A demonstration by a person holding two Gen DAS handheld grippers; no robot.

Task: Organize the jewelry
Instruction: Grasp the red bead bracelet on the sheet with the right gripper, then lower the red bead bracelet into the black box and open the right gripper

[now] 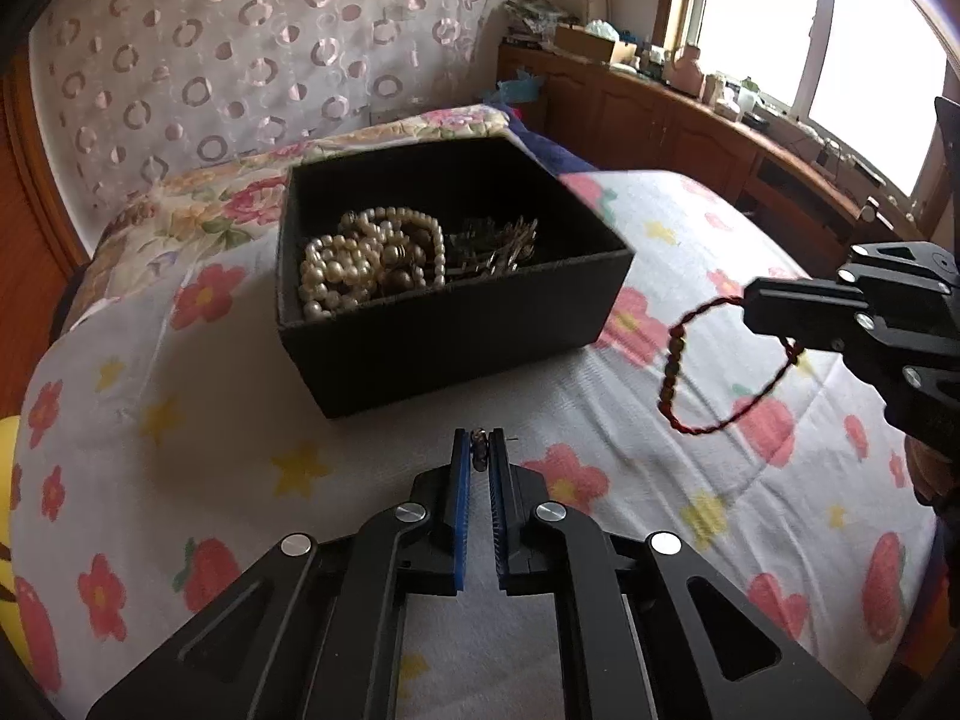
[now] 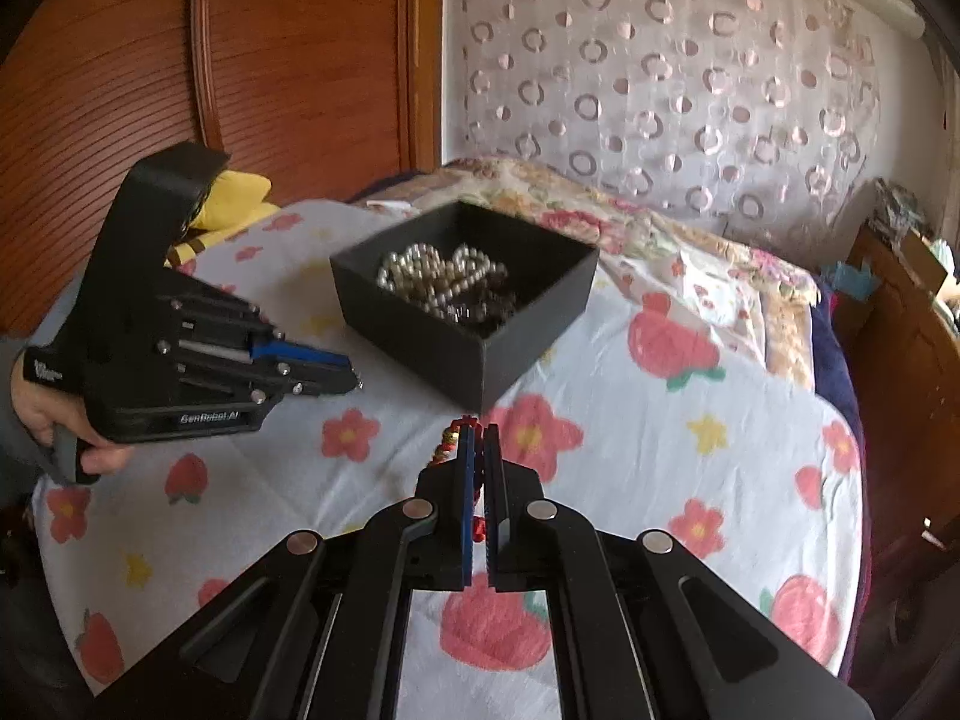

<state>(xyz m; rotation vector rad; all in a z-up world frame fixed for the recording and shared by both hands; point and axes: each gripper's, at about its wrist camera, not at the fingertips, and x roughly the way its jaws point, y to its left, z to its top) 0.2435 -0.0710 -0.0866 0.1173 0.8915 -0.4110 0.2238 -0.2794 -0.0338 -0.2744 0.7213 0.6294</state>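
One box on the bed. Inside the box: pearl strands, perhaps three, tangled, and one dark metal cluster. Beside the box: one red bracelet, two grippers.

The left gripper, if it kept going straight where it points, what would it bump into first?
Probably the flowered bedspread just ahead of the left gripper, which points downward; the black box lies right beyond. Depth is unclear.
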